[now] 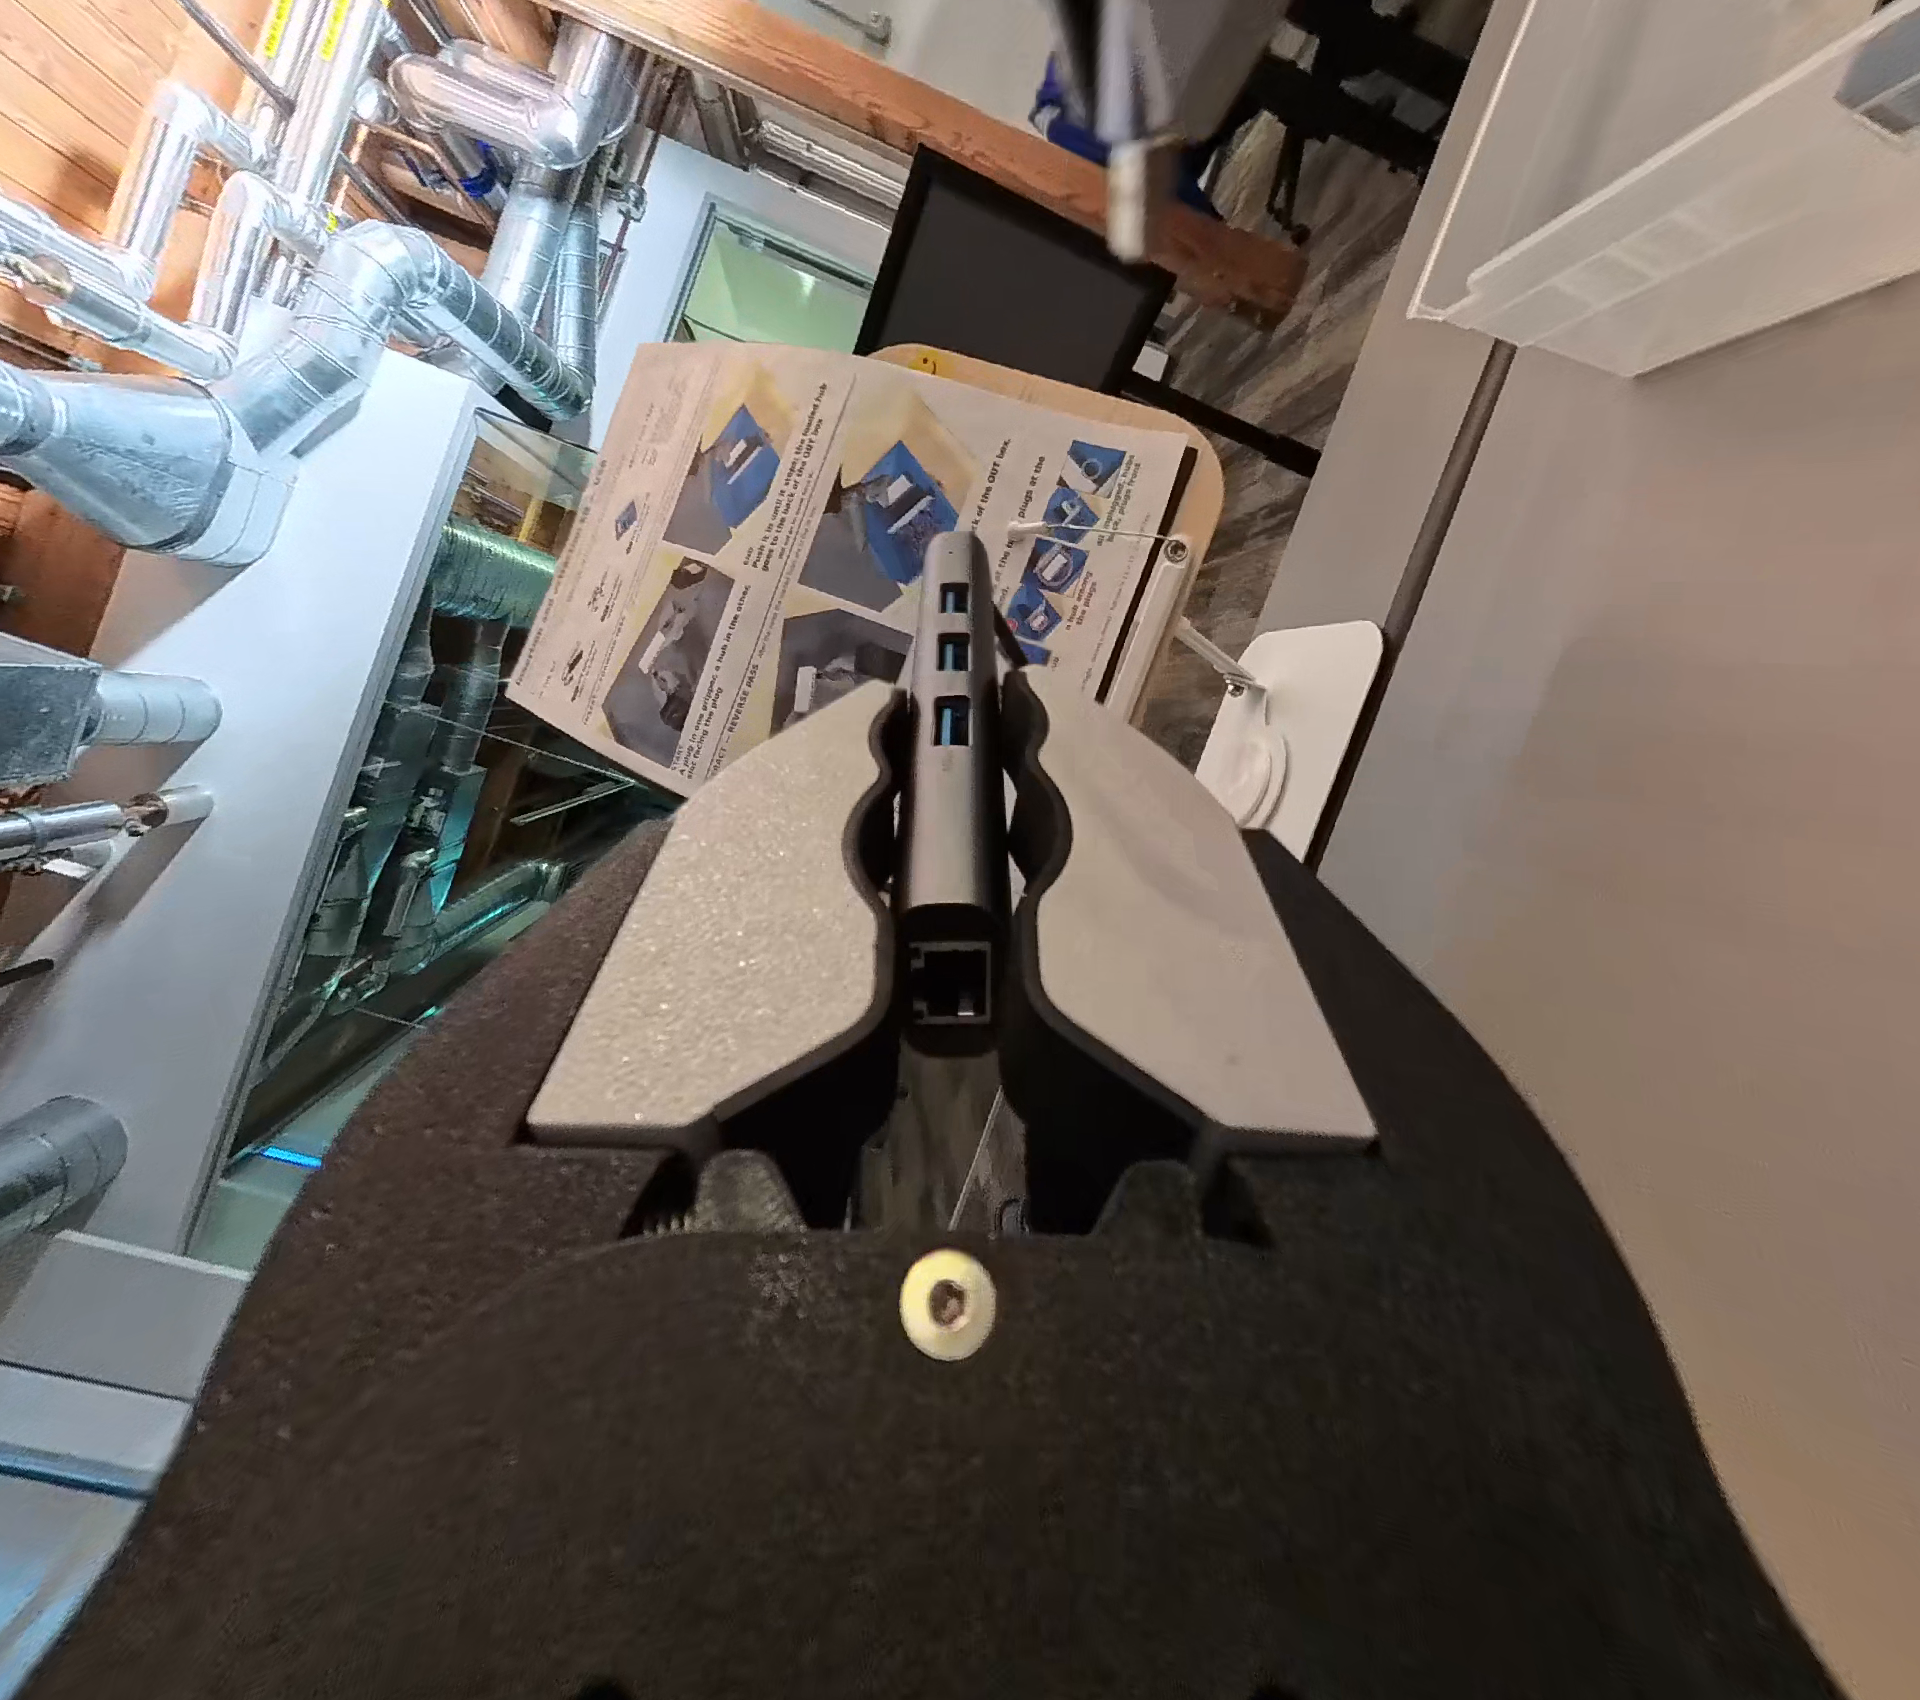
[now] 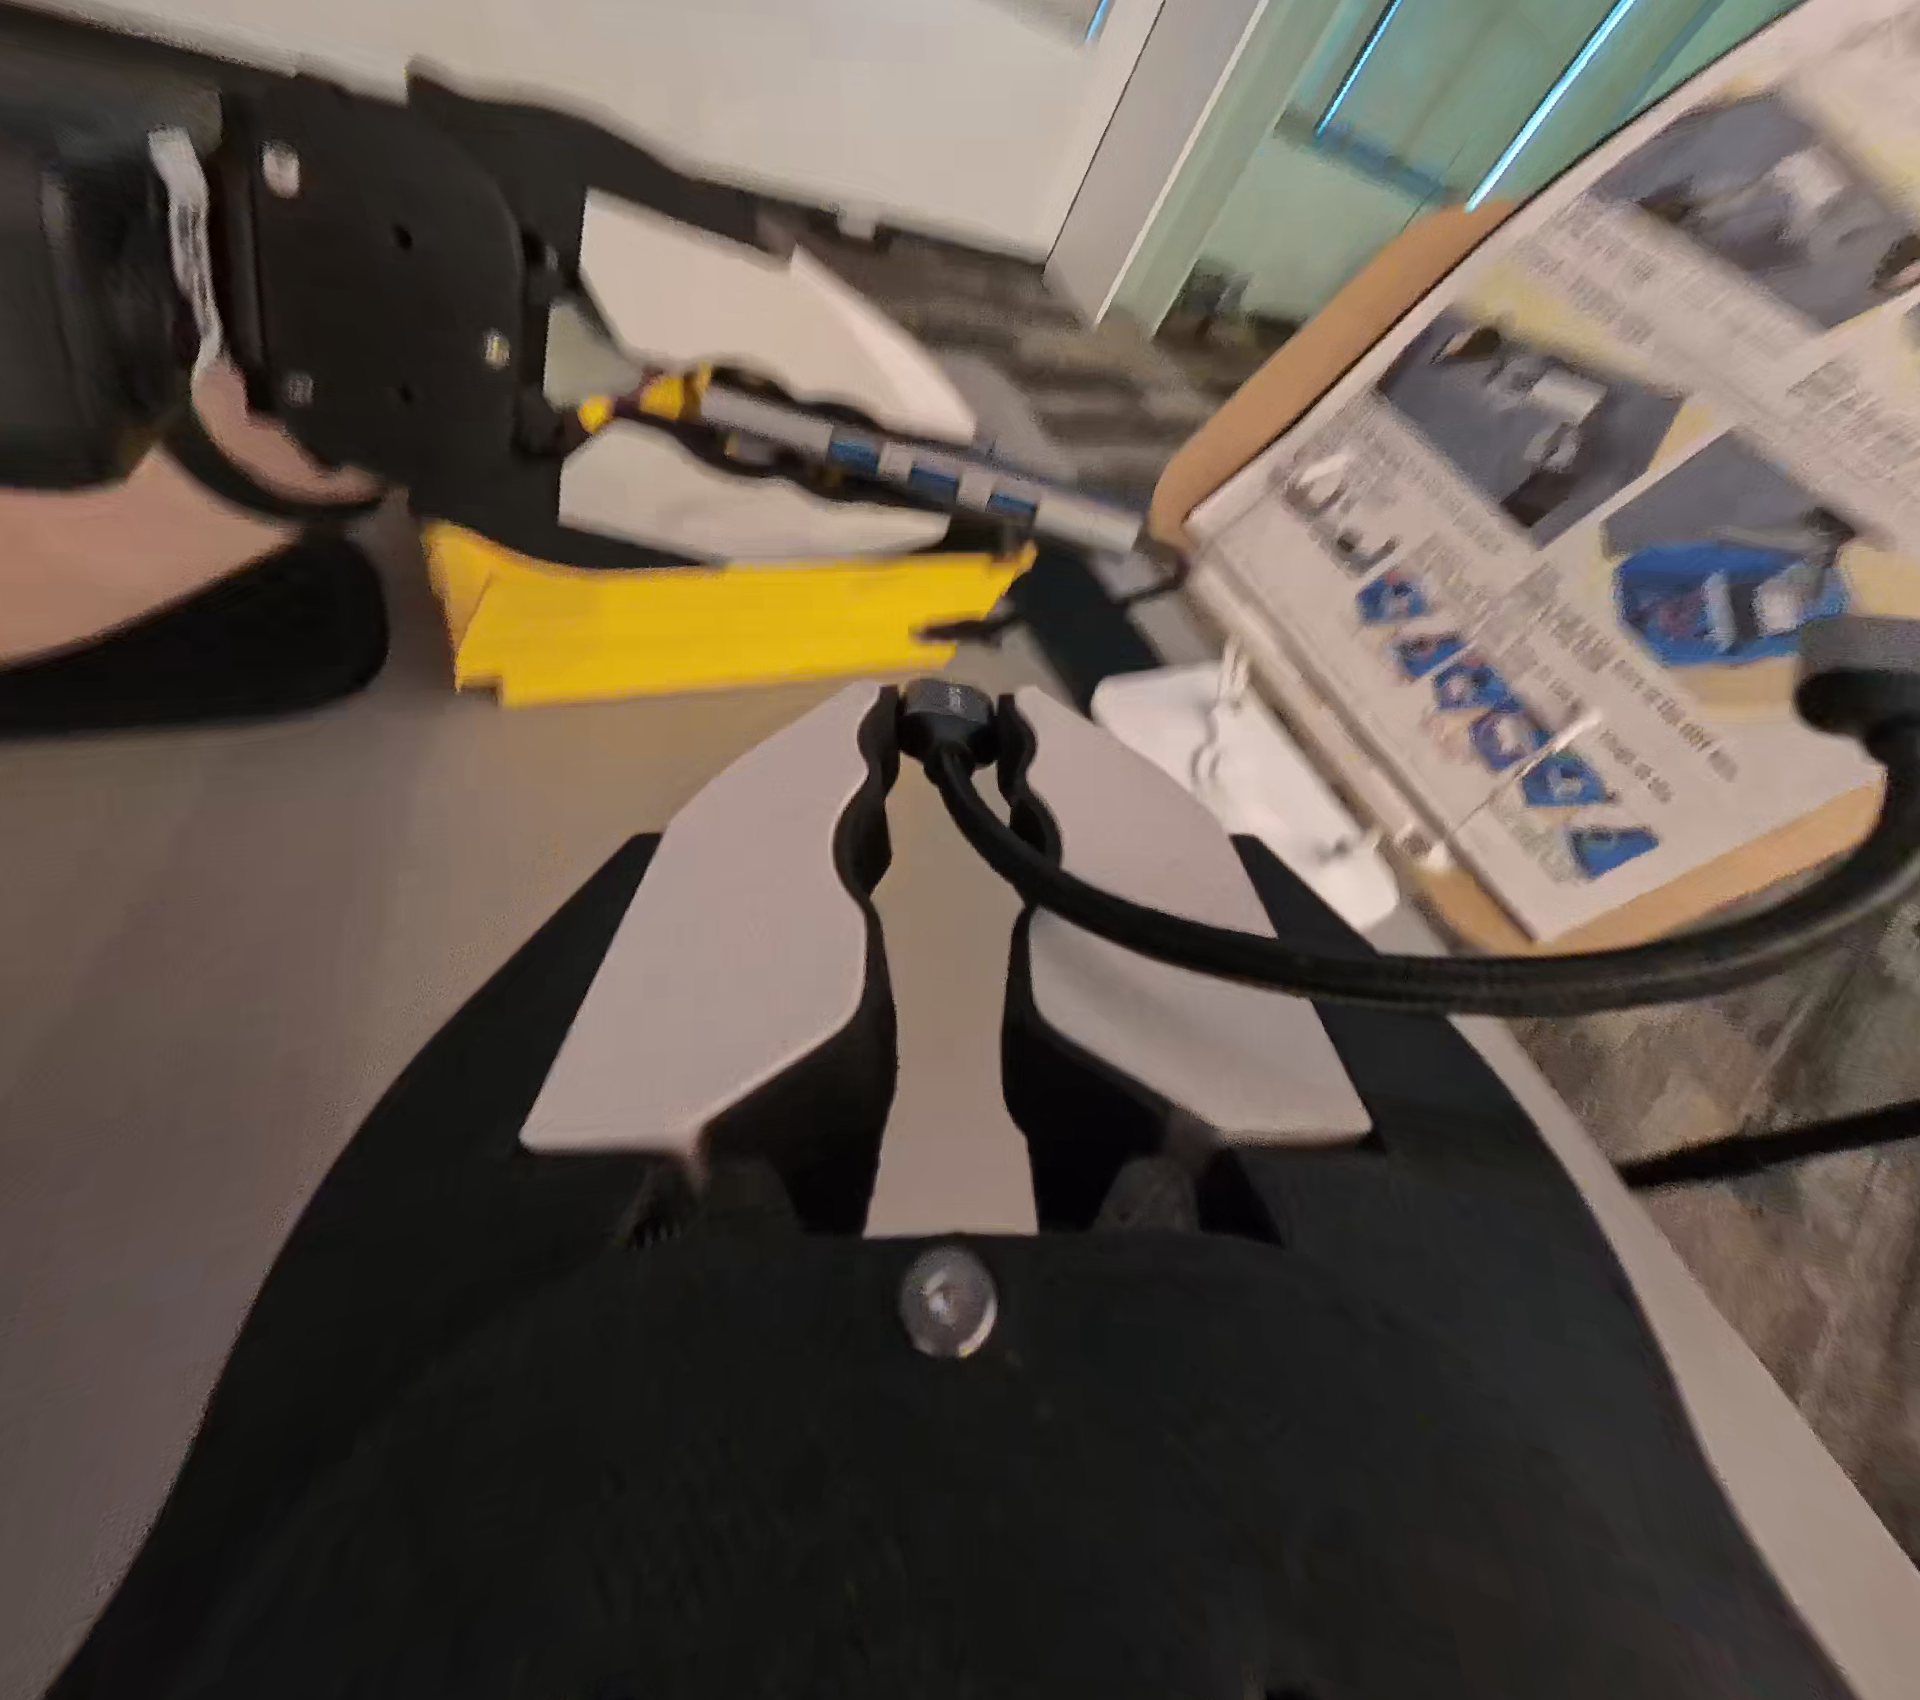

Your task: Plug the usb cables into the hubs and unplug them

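Observation:
My left gripper (image 1: pixel 951 705) is shut on a dark grey USB hub (image 1: pixel 948 777) with three blue ports facing up, held in the air. My right gripper shows at the top of that view (image 1: pixel 1127 196), blurred, with a silver USB plug tip (image 1: pixel 1135 201) pointing down towards the hub, well apart from it. In the right wrist view my right gripper (image 2: pixel 948 705) is shut on the black plug (image 2: pixel 945 710) of a braided black cable (image 2: pixel 1299 964) that loops off to the right. The left gripper (image 2: pixel 935 487) with the hub (image 2: pixel 935 481) shows at the left there.
A printed instruction sheet on a wooden board (image 1: pixel 831 549) stands behind on a white stand (image 1: pixel 1309 694). A clear plastic bin (image 1: pixel 1683 123) sits at the right. A yellow block (image 2: pixel 727 622) lies on the grey table (image 2: pixel 260 871). A person's hand (image 2: pixel 125 549) holds the left gripper. One gripper's finger ends stand about 9 centimeters off the other's.

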The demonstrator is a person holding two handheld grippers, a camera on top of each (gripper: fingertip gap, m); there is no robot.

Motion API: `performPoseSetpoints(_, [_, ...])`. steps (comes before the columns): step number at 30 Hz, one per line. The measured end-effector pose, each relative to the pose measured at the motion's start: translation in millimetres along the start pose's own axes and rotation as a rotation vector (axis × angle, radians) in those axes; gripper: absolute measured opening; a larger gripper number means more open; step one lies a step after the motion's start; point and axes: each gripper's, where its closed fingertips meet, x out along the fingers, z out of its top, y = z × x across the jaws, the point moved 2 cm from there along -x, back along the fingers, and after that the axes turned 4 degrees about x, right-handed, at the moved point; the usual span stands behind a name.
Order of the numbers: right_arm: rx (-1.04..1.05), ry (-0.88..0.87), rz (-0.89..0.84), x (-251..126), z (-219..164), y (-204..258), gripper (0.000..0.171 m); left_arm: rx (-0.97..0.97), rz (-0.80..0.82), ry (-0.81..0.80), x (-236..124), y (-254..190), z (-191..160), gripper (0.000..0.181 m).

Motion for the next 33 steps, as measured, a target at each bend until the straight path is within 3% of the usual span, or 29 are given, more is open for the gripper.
performPoseSetpoints(7, [0.015,0.469,0.282,-77.3,-84.8,-1.5,0.019,0.000,-0.032,0.001,2.0,-3.8,0.1,0.017])
performPoseSetpoints(9, [0.070,0.499,0.468,-104.7,-101.9,14.9,0.019,-0.006,-0.038,-0.002,1.9,-3.9,0.8,0.017])
performPoseSetpoints(15, [0.399,0.530,0.747,-141.3,-155.5,11.1,0.019,-0.012,-0.059,0.006,2.8,-6.3,-0.3,0.017])
performPoseSetpoints(18, [0.638,0.602,0.756,-137.8,-192.6,-5.4,0.019,-0.005,-0.065,0.009,3.5,-8.5,0.4,0.017])
performPoseSetpoints(22, [0.721,0.707,0.620,-123.6,-234.2,-31.2,0.016,0.013,-0.070,0.013,4.6,-11.9,2.1,0.017])
performPoseSetpoints(33, [0.660,0.723,0.232,-139.4,-240.6,-77.0,0.038,0.032,-0.084,0.019,6.7,-17.3,3.0,0.016])
